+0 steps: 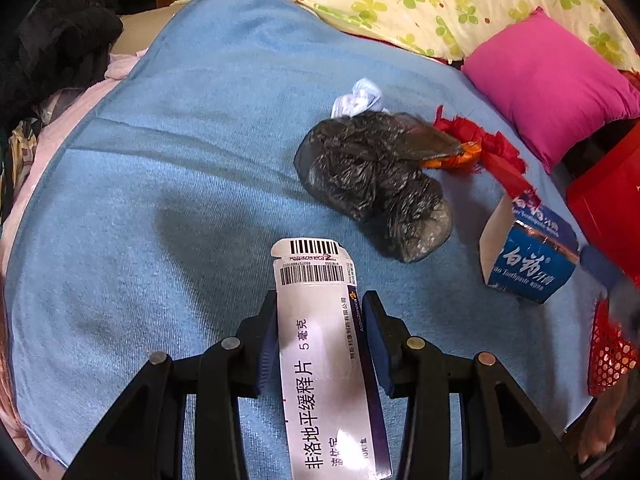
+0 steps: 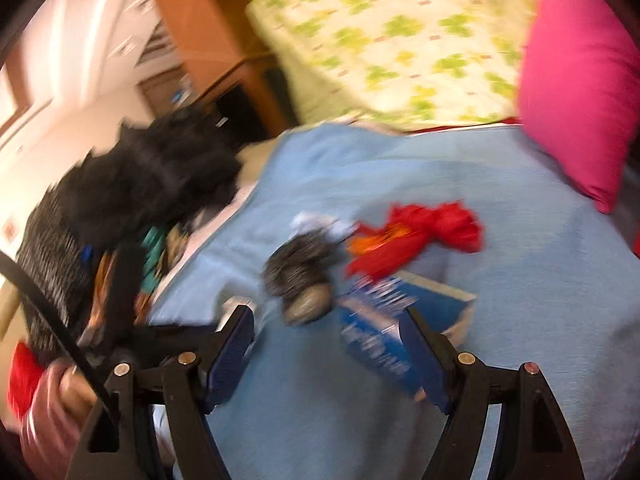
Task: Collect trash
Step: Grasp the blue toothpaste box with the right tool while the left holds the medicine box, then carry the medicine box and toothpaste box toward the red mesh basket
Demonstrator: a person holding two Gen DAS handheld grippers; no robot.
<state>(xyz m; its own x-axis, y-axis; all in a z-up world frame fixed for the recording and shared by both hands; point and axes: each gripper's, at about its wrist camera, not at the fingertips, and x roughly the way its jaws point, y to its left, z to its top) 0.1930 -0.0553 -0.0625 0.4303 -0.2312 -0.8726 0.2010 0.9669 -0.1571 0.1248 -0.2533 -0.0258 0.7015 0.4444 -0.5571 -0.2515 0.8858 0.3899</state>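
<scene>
Medicine box (image 1: 320,344), white with barcodes, sits clamped lengthwise in the left gripper (image 1: 320,312) at lower centre; the right gripper (image 2: 328,332) gapes wide, empty, over the blue toothpaste box (image 2: 384,336).

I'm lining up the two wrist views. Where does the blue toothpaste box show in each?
Left wrist: toothpaste box at the right edge, lying on the blue blanket.
Right wrist: toothpaste box low centre, blurred, between the open fingers.
Shared landmark: crumpled black bag, left of the box.
</scene>
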